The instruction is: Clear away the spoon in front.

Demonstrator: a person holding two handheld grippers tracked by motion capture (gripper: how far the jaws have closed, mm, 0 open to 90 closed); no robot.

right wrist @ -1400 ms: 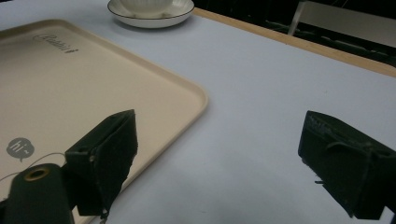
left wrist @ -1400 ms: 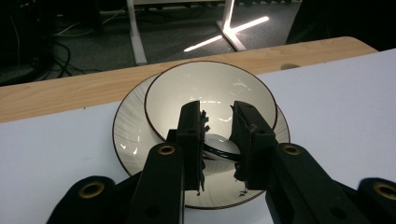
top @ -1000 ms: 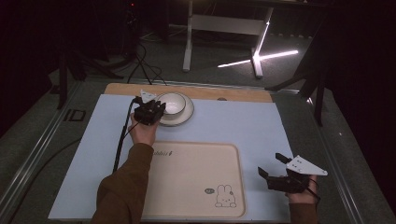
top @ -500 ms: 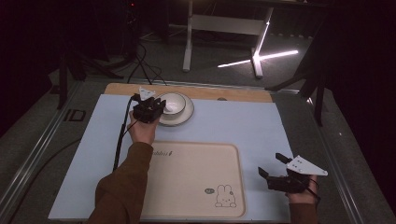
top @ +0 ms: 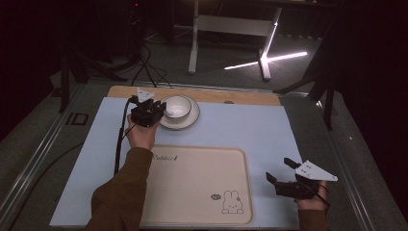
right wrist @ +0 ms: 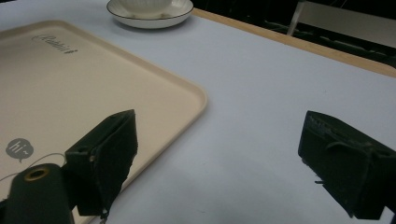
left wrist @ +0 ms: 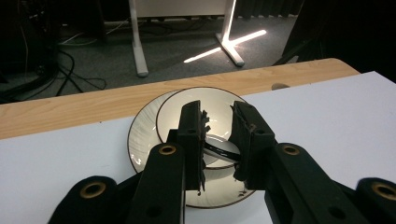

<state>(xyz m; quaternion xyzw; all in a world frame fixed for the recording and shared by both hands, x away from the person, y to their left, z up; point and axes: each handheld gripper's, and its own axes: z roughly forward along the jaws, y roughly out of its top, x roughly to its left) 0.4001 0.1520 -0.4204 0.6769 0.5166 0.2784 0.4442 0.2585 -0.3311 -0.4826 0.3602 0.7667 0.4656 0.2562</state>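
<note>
My left gripper [left wrist: 218, 133] is pinching the near rim of the small bowl [top: 177, 107], which is sitting on its saucer [top: 192, 118] at the counter's [top: 250, 130] twelve o'clock edge. It is looking like glazed ceramic, stiff, slippery and fragile, so I am gripping the rim squarely. My right gripper [top: 281, 173] is resting with fingers spread, holding nothing, at five o'clock.

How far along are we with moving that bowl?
Done: the left gripper is shut on the rim of the bowl, which sits tilted above the saucer. In hand: the lift. Left, probably: setting it on the bare tray; the right gripper waits open.

Bare mat [top: 250, 127] right of the saucer [top: 191, 118] — tray [top: 202, 187] fills the near middle.
</note>
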